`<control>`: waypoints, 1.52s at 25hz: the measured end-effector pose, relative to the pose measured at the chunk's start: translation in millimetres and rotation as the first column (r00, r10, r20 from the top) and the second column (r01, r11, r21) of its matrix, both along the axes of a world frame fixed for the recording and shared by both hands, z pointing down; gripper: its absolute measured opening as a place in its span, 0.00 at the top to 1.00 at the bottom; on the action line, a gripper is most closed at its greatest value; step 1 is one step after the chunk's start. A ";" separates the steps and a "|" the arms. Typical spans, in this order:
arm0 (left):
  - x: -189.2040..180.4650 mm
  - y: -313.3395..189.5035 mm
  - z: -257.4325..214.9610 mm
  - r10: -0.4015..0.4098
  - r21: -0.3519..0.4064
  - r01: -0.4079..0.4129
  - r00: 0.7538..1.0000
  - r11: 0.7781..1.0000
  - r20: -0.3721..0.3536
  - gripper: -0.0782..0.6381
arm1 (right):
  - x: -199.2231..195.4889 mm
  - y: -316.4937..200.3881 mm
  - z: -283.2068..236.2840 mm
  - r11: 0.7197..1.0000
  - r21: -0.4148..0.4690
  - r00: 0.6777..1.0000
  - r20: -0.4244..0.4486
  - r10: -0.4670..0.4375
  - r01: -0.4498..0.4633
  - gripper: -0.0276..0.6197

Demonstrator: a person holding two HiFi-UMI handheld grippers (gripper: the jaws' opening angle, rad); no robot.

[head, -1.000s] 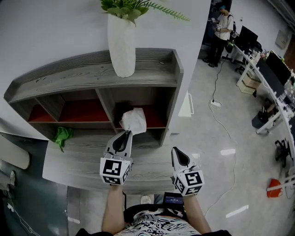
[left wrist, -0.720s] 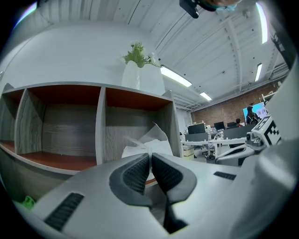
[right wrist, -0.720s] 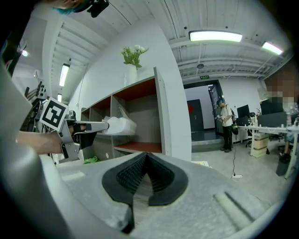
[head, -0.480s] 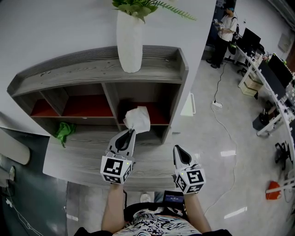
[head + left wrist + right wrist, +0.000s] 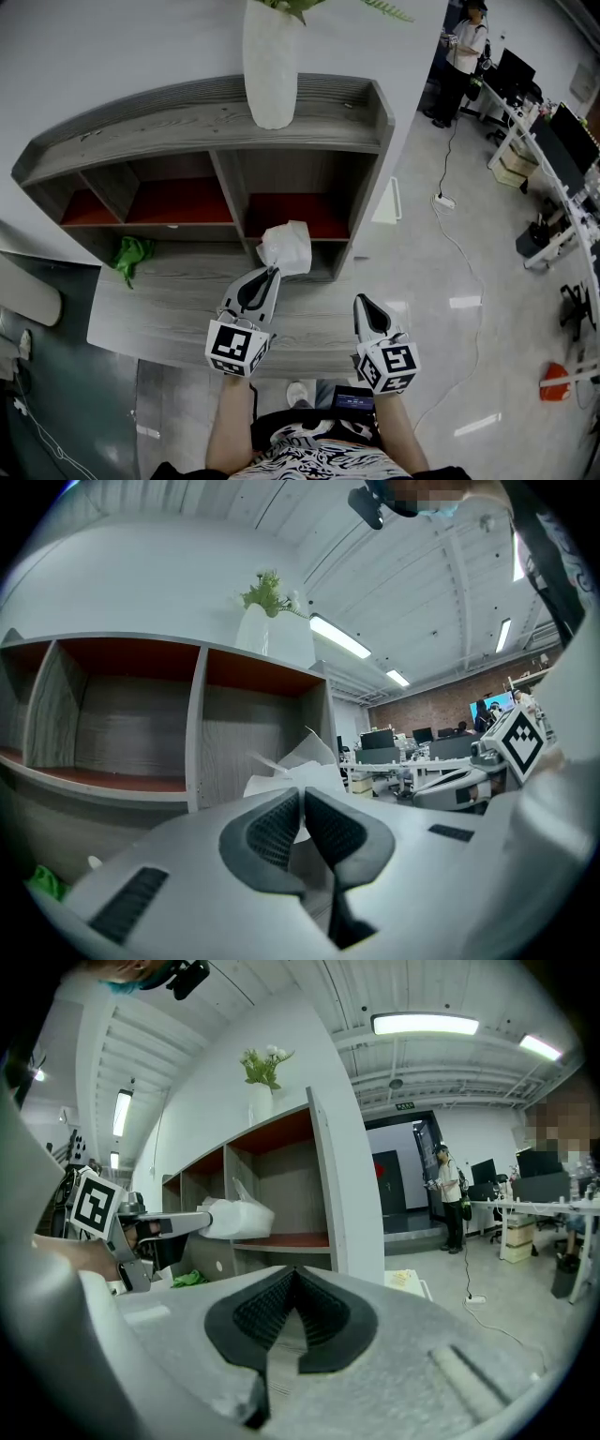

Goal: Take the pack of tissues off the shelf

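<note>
Two claws closed: left claw [image 5: 301,794] clamps the pack of tissues [image 5: 312,771], half hidden behind it; right claw [image 5: 294,1271] empty.

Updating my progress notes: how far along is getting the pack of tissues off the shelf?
Done: the left gripper is shut on the pack of tissues, which looks to be out of the right compartment. In hand: the pack hangs above the lower ledge, close in front of the shelf. Left: carrying it clear. The right gripper is shut and empty.
</note>
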State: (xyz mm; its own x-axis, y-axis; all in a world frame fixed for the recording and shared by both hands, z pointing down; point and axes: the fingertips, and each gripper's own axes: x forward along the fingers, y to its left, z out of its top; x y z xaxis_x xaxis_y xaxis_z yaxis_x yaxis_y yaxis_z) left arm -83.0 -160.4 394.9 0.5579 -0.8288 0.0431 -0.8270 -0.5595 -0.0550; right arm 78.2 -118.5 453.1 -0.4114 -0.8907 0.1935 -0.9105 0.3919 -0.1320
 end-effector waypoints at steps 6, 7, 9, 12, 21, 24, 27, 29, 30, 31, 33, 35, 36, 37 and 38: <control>4.4 8.0 22.7 0.038 -0.030 -0.038 0.999 0.999 0.009 0.87 | -1.9 2.0 17.0 0.999 -0.041 1.000 0.003 0.008 -0.008 0.95; 5.4 9.3 25.5 0.043 -0.033 -0.043 0.999 0.999 0.009 0.87 | -2.5 2.3 19.7 0.999 -0.047 1.000 0.003 0.008 -0.008 0.95; 7.1 11.2 32.8 0.050 -0.042 -0.050 0.999 0.998 0.010 0.87 | -2.4 3.1 24.2 0.998 -0.058 1.000 0.002 0.010 -0.010 0.95; 8.4 13.2 45.4 0.053 -0.062 -0.052 0.998 0.997 0.014 0.87 | 1.0 5.4 30.8 0.997 -0.074 1.000 -0.003 0.020 -0.020 0.95; 8.2 16.8 82.6 0.060 -0.122 -0.058 0.998 0.991 0.011 0.87 | 12.9 7.2 58.0 0.991 -0.125 0.999 -0.020 0.043 -0.045 0.95; 5.8 17.7 99.7 0.062 -0.160 -0.059 0.998 0.985 0.016 0.87 | 13.2 8.0 67.4 0.988 -0.143 0.999 -0.018 0.048 -0.051 0.95; 4.2 20.0 117.6 0.059 -0.195 -0.054 0.998 0.979 0.019 0.87 | 14.2 9.8 76.9 0.985 -0.162 0.999 -0.024 0.049 -0.052 0.95; 4.6 22.3 129.5 0.065 -0.213 -0.057 0.997 0.975 0.030 0.87 | 16.4 11.1 81.7 0.983 -0.172 0.998 -0.030 0.051 -0.056 0.95; 5.8 23.5 134.1 0.071 -0.221 -0.061 0.997 0.973 0.036 0.87 | 17.5 11.8 84.1 0.982 -0.179 0.998 -0.032 0.053 -0.057 0.95; 7.9 24.2 136.9 0.079 -0.225 -0.068 0.996 0.972 0.040 0.87 | 18.6 12.2 86.8 0.981 -0.185 0.998 -0.034 0.053 -0.058 0.95; 13.4 25.1 141.6 0.094 -0.231 -0.082 0.995 0.970 0.042 0.87 | 21.1 12.7 92.7 0.978 -0.200 0.998 -0.039 0.052 -0.059 0.95; 16.4 26.3 149.1 0.104 -0.243 -0.091 0.994 0.966 0.040 0.87 | 22.4 13.3 98.4 0.975 -0.213 0.998 -0.046 0.052 -0.060 0.95; 17.1 27.1 153.7 0.107 -0.250 -0.094 0.993 0.964 0.040 0.87 | 22.5 13.7 100.9 0.974 -0.219 0.997 -0.049 0.051 -0.061 0.95; 17.7 28.0 158.8 0.110 -0.259 -0.096 0.993 0.961 0.041 0.87 | 22.5 13.7 103.3 0.973 -0.224 0.997 -0.052 0.051 -0.061 0.95; 18.3 28.6 164.2 0.112 -0.268 -0.097 0.993 0.959 0.044 0.87 | 22.4 13.5 105.6 0.971 -0.229 0.997 -0.054 0.050 -0.061 0.95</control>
